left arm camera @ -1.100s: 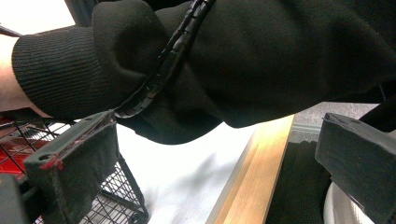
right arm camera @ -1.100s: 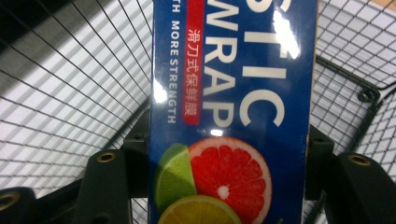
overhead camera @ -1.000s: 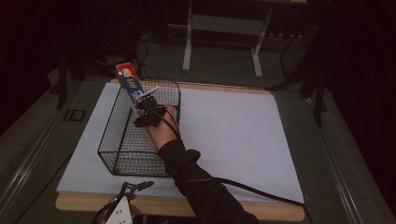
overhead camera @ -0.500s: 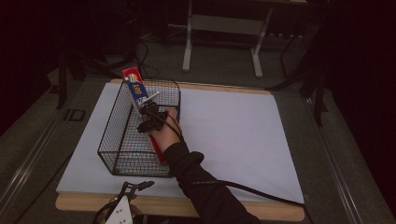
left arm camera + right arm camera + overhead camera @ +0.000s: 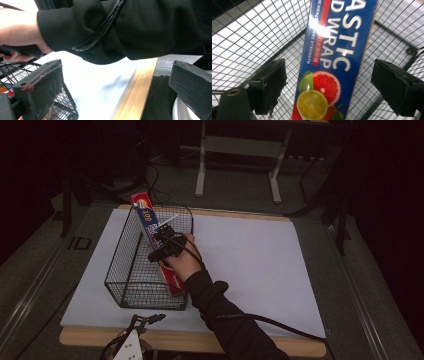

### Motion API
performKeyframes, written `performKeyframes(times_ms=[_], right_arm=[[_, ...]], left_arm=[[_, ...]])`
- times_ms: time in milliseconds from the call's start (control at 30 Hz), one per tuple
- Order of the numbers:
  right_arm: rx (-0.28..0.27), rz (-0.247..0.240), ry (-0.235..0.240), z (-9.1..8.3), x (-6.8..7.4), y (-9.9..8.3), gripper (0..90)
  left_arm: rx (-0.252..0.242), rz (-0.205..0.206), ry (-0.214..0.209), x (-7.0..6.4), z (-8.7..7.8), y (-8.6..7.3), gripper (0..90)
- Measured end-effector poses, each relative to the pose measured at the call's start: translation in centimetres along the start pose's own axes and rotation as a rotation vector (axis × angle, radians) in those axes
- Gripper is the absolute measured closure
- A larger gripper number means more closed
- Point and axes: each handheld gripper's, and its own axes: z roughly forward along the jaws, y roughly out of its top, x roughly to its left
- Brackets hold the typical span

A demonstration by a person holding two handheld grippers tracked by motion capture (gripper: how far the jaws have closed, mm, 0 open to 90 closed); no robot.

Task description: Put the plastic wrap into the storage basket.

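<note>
Likely light, stiff and slick-faced, the plastic wrap box (image 5: 329, 65) leans inside the wire basket (image 5: 131, 270), the right gripper's (image 5: 329, 85) fingers wide either side, best pinched across its narrow width.

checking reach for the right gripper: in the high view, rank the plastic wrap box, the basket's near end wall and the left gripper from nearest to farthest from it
1. plastic wrap box: right at the right gripper, leaning out of the wire basket.
2. near end wall: toward the person, below the hand.
3. left gripper: at the table's front edge, past the basket.
</note>
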Motion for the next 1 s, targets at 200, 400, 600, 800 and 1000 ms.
performKeyframes(times_ms=[200,400,600,800,1000], right_arm=[[-0.075,-0.023,0.021,-2.4,-1.4,-0.7,13.7],[-0.123,-0.017,0.044,-5.0,-3.2,-1.9,14.0],[-0.138,-0.019,0.024,-6.9,-5.1,-3.5,14.1],[-0.164,-0.027,-0.009,-8.6,-6.8,-5.1,14.1],[-0.196,-0.028,-0.049,-10.3,-8.2,-6.7,14.2]], left_arm=[[0.000,-0.002,-0.003,0.0,0.1,0.0,0.1],[0.009,-0.002,-0.003,0.0,0.4,0.0,0.0],[0.017,-0.004,-0.002,0.1,0.6,-0.1,0.1],[0.020,-0.003,-0.003,0.1,0.7,-0.1,0.1],[0.023,-0.003,-0.005,0.2,0.8,-0.1,0.1]])
